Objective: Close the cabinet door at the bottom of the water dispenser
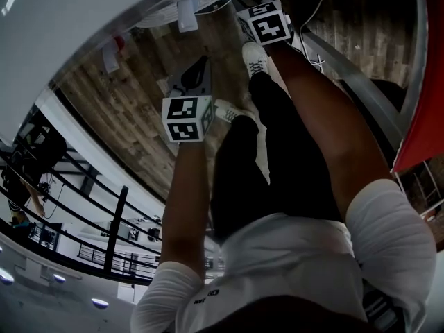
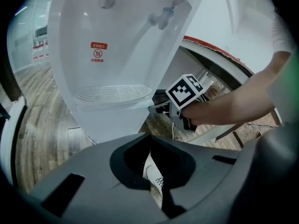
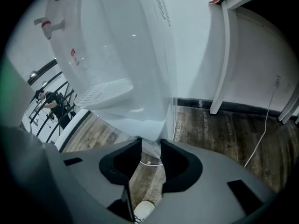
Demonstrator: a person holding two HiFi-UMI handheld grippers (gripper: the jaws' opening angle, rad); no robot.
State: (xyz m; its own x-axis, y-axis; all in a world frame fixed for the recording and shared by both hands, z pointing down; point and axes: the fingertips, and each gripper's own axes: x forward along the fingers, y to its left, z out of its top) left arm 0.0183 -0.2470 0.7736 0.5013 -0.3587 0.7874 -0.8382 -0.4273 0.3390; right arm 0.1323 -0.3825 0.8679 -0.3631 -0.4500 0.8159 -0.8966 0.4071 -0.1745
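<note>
The white water dispenser [image 2: 117,55] [image 3: 121,45] stands right in front, with its taps above and its drip grille [image 3: 105,92] in the middle. Its pale lower cabinet door [image 3: 140,120] [image 2: 107,122] hangs below the grille. My right gripper [image 3: 151,146] is at that door's lower corner, which reaches in between the jaws; the jaws stand apart. In the left gripper view the right gripper's marker cube [image 2: 187,93] sits at the dispenser's right edge. My left gripper [image 2: 150,148] hovers lower and nearer, its jaws a little apart, with only a white shoe [image 2: 154,174] seen through the gap.
Wooden plank floor [image 3: 219,129] all around. A white frame leg [image 3: 223,55] and a thin cable [image 3: 266,125] are to the right of the dispenser. A railing [image 3: 51,101] runs at the left. The person's legs and shoes [image 1: 254,57] stand close below both grippers.
</note>
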